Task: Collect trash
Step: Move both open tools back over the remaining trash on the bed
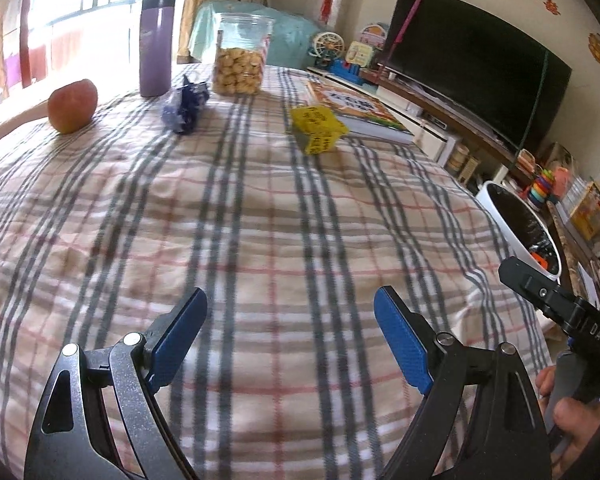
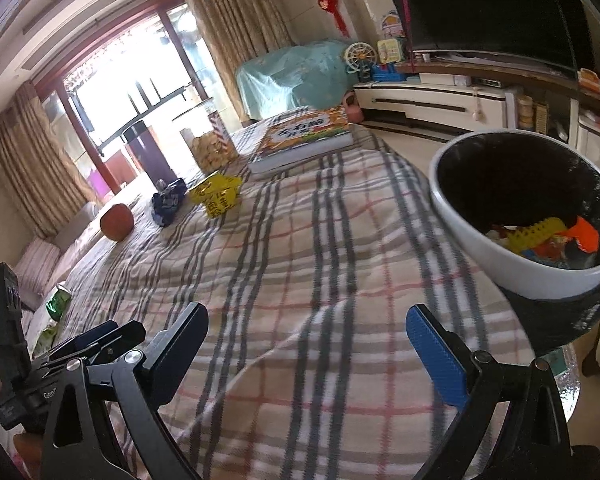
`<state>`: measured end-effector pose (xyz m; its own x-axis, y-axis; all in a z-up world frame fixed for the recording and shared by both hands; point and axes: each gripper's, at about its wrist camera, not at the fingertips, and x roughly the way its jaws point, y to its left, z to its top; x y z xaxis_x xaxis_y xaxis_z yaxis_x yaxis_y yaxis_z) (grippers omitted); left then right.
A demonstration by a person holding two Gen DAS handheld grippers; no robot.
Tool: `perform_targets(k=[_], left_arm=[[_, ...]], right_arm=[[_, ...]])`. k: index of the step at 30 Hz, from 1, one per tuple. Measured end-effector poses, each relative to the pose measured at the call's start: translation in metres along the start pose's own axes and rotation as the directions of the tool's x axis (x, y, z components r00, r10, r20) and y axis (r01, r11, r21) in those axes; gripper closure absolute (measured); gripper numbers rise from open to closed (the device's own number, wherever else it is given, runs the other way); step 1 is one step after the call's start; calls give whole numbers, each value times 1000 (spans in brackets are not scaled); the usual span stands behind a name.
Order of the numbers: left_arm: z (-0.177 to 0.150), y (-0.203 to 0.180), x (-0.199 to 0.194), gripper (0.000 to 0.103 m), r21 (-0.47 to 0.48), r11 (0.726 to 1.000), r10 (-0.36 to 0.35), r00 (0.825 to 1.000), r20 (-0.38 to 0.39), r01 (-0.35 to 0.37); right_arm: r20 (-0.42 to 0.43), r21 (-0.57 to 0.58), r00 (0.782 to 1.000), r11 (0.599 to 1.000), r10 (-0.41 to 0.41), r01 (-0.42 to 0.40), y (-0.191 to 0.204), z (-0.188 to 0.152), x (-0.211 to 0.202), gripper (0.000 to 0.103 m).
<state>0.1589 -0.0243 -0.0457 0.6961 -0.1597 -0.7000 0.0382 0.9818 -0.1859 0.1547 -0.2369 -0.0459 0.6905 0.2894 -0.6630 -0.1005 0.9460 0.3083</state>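
A: Both are gaping wide with nothing in them, left gripper (image 1: 290, 340) and right gripper (image 2: 306, 350), low over the plaid-cloth surface (image 1: 260, 220).

B: And the trash? Well ahead: crumpled yellow printed wrapper (image 1: 318, 128) up right, long axis running away from us; crinkled blue foil wrapper (image 1: 186, 106) up left. White round bin (image 2: 520, 208) sits nearer the right gripper.

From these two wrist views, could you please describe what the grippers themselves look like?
Both look alike. The left gripper and the right gripper have glossy black triangular linkage arms with cut-outs and silver rivets. Each ends in flat fingers faced with ribbed blue pads. The neighbouring black housing carries white letters "DAS". No cables show; bare fingers grip one handle, sleeve unseen.
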Motion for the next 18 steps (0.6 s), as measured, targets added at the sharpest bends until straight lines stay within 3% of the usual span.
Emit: perform_targets(k=[18], left_arm=[[20,43,13,15,-43,998,53,999,-13,-53]], right_arm=[[-67,-97,997,994,47,-54,51,19,54,3]])
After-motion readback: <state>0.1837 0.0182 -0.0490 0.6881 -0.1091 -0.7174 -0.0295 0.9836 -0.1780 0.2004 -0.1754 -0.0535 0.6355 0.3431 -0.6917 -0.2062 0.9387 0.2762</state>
